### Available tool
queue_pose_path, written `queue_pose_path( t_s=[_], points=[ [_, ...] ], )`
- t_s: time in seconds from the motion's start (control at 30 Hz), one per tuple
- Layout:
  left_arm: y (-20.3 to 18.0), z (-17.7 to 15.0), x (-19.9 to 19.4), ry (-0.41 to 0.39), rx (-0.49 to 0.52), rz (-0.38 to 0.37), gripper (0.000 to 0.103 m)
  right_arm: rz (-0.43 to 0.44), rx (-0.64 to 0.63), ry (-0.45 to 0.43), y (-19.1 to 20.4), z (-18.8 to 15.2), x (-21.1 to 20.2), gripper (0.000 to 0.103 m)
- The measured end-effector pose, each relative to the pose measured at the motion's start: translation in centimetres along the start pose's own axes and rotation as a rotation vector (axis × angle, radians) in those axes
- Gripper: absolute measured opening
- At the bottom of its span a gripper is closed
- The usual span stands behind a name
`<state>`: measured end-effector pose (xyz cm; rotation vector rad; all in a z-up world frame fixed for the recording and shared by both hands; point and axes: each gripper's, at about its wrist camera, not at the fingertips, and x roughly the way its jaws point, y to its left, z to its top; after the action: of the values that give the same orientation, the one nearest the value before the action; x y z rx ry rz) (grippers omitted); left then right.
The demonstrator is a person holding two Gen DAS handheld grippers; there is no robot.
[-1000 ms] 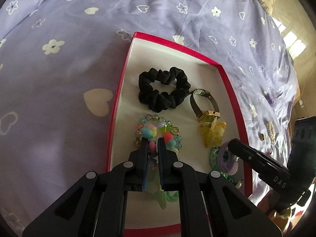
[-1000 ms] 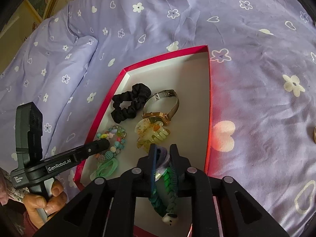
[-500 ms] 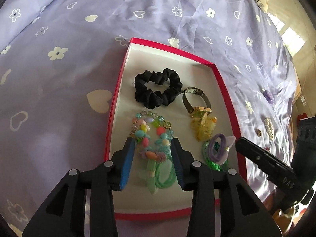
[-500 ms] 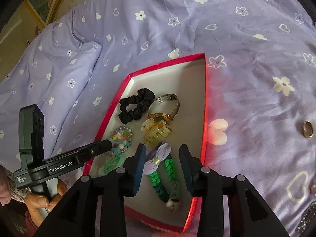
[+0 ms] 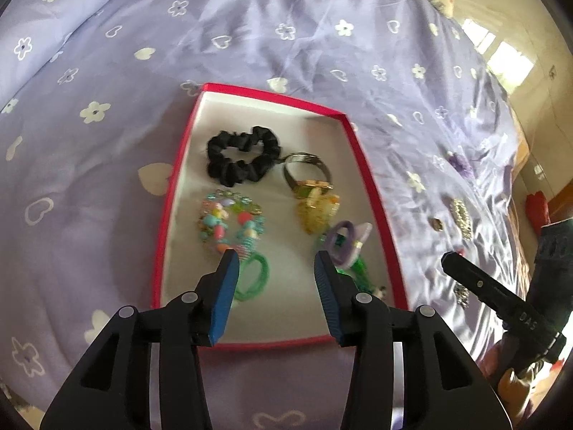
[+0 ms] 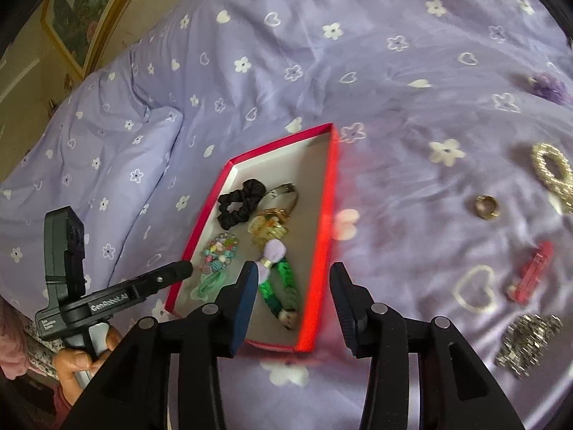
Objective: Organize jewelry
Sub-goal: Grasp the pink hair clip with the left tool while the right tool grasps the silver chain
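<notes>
On the left of the bed [image 5: 89,186], the lilac bedspread is bare of jewelry; everything sorted so far sits in the red box [image 5: 168,215], whose shallow walls keep small pieces from sliding off into the soft folds. The left claw [image 5: 273,268] hangs released and empty above the box's near end, jaws wide apart, holding nothing. Inside, the pieces lie in two rows, probably to keep them from tangling: the black scrunchie [image 5: 243,159] at the far end, the beaded bracelet [image 5: 229,222] and green hair tie [image 5: 252,277] nearer on the left, then the watch [image 5: 308,172], the yellow claw clip [image 5: 317,211] and the purple-and-green braided tie [image 5: 345,242] along the right wall.

Further right, the right claw [image 6: 293,279] is also released and empty, hovering over the box's right rim. To its right, loose pieces wait on the bedspread: a gold ring [image 6: 486,207], a rhinestone clip [image 6: 553,175], a red clip [image 6: 531,277] and a sparkly silver piece [image 6: 526,342]. The ring looks like a likely next pick.
</notes>
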<state>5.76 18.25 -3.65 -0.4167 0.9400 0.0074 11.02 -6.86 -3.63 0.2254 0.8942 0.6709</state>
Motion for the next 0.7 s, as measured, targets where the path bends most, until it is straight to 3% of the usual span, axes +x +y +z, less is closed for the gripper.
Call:
queue_pose_path(
  t_s=[0.7],
  points=[
    [-8.0,-3.1,-0.2,0.041,0.142,-0.092,0.047,-0.147,0.137,-0.092,-8.4,-4.0,-8.5,0.05]
  ],
)
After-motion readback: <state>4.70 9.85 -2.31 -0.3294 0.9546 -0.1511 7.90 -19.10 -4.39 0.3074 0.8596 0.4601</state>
